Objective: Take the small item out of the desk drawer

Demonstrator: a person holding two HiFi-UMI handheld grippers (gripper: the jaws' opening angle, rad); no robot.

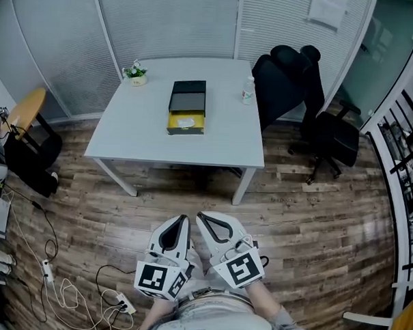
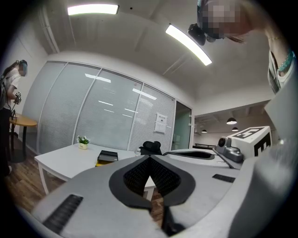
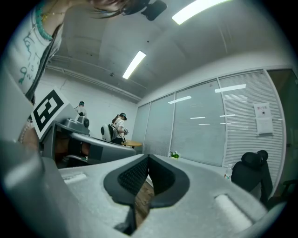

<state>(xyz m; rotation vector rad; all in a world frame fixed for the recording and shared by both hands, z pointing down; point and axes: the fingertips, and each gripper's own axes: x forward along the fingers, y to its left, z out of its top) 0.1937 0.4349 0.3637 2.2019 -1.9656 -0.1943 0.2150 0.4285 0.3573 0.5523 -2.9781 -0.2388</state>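
At the middle of the white bench (image 1: 139,134) sits a black box (image 1: 187,96) with its yellow drawer (image 1: 186,123) at the near side, holding something pale that is too small to make out. A potted plant (image 1: 135,74) and a bottle (image 1: 248,91) stand near the bench's far edge. Well short of the bench, over the wood floor (image 1: 313,220), the left gripper (image 1: 183,220) and right gripper (image 1: 200,216) are both closed and empty.

White table (image 1: 126,133) stands at 12 o'clock from both grippers, well apart from them. On it:
- a black-and-yellow drawer box (image 1: 187,107) at centre
- a potted plant (image 1: 135,74) at the box's 10 o'clock
- a bottle (image 1: 248,91) at the box's 2 o'clock

Black office chair (image 1: 298,96) sits at the table's 3 o'clock. Left gripper (image 1: 183,220) and right gripper (image 1: 200,217) are side by side over the wooden floor (image 1: 327,221), jaws together, nothing held. Cables (image 1: 64,291) lie at 8 o'clock.
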